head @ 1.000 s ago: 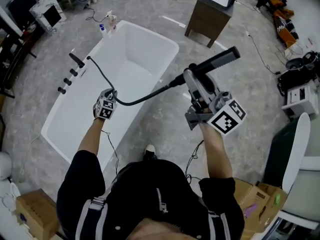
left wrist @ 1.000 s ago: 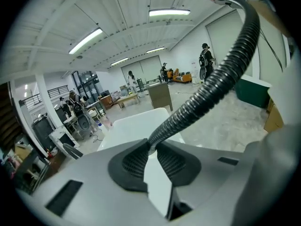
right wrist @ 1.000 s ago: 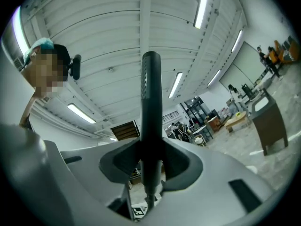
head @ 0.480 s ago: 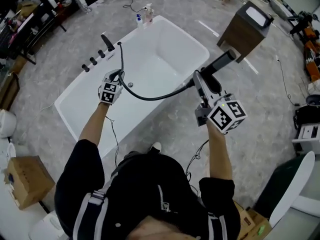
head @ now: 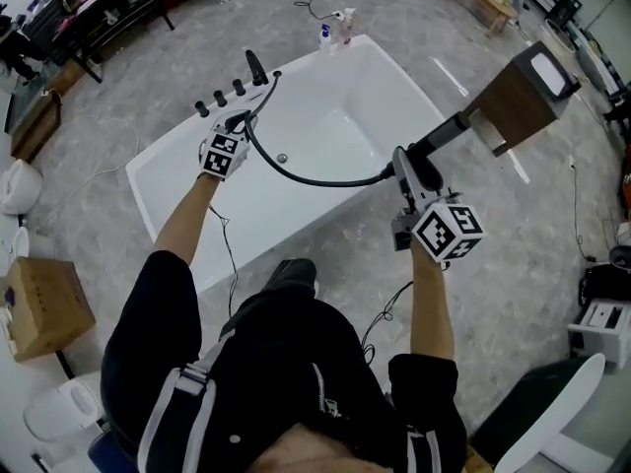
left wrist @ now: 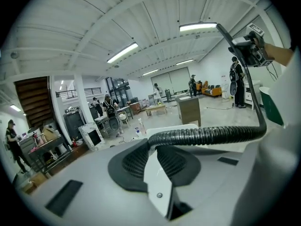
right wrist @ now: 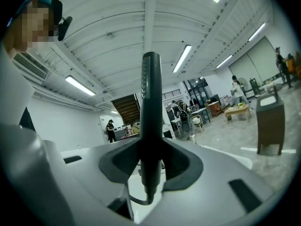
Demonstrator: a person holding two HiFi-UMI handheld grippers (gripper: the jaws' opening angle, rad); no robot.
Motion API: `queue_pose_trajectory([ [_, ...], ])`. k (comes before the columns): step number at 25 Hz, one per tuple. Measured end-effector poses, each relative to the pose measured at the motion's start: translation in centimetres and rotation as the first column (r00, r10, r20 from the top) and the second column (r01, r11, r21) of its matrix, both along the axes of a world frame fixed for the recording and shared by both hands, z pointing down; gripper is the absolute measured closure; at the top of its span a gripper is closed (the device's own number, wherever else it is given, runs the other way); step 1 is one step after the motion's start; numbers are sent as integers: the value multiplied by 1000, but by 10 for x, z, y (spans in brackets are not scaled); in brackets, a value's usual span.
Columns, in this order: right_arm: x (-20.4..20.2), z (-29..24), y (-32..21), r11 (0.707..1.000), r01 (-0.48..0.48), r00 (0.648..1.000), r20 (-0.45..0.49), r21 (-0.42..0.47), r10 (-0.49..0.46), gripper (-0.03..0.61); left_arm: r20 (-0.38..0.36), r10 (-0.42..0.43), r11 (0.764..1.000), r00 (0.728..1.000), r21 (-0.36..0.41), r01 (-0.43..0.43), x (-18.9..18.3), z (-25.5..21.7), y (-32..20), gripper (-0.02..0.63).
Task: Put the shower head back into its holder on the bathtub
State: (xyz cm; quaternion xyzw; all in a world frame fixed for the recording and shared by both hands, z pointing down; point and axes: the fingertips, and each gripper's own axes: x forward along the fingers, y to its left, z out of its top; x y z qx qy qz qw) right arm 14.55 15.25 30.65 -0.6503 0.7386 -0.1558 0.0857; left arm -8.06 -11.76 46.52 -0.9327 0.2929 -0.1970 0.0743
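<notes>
Honestly, the risky bit is that long black stick shower head (head: 449, 126), which is nowhere near home. It's up in the air past the tub's right side, pointing toward a brown wooden cabinet (head: 523, 97). The right gripper (head: 407, 166) is clamped on its lower handle only, so most of its length sticks out past the jaws. My guess is that one bump and it twists in the grip or smacks the rim.

The left gripper (head: 237, 126) is pinched tight on the black ribbed hose (head: 315, 178), close to the fittings. The hose sags in a big loop across the white freestanding bathtub (head: 325, 126). I think that loop could hook the black spout (head: 255, 67) or the black round knobs (head: 220, 98) on the way in. I can't pick out the holder itself from here, so aiming looks tricky.

The tub is glossy, so it's probably slippery and easy to chip. The room is a big workshop hall with a grey marbled floor (head: 118, 77). There are bottles (head: 335, 30) by the tub's far corner, a cardboard box (head: 44, 304) and cables lying about.
</notes>
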Motion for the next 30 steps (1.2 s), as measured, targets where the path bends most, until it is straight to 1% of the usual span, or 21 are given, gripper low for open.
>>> queue_pose_trajectory([
  [3, 3, 3, -16, 1000, 23, 1000, -2, -9, -23, 434, -30, -4, 1000, 1000, 19, 4, 6, -17, -14, 540],
  [6, 10, -1, -44, 999, 47, 999, -18, -10, -47, 434, -61, 26, 999, 998, 49, -23, 23, -39, -30, 540],
  [10, 24, 1, -93, 996, 84, 995, -50, -26, -85, 436, -80, 70, 995, 994, 75, -64, 46, -60, -55, 540],
  [13, 40, 2, -136, 992, 119, 991, -63, -45, -122, 434, -96, 84, 994, 992, 78, -77, 65, -73, -82, 540],
  [16, 52, 4, -175, 986, 148, 984, -90, -70, -154, 435, -96, 93, 993, 991, 86, -85, 82, -83, -105, 540],
  [25, 85, 12, -260, 974, 190, 969, -135, -119, -206, 434, -108, 76, 990, 991, 124, -63, 113, -105, -172, 540],
  [30, 99, 14, -291, 973, 195, 967, -143, -121, -212, 435, -121, 51, 989, 991, 146, -33, 125, -120, -204, 540],
])
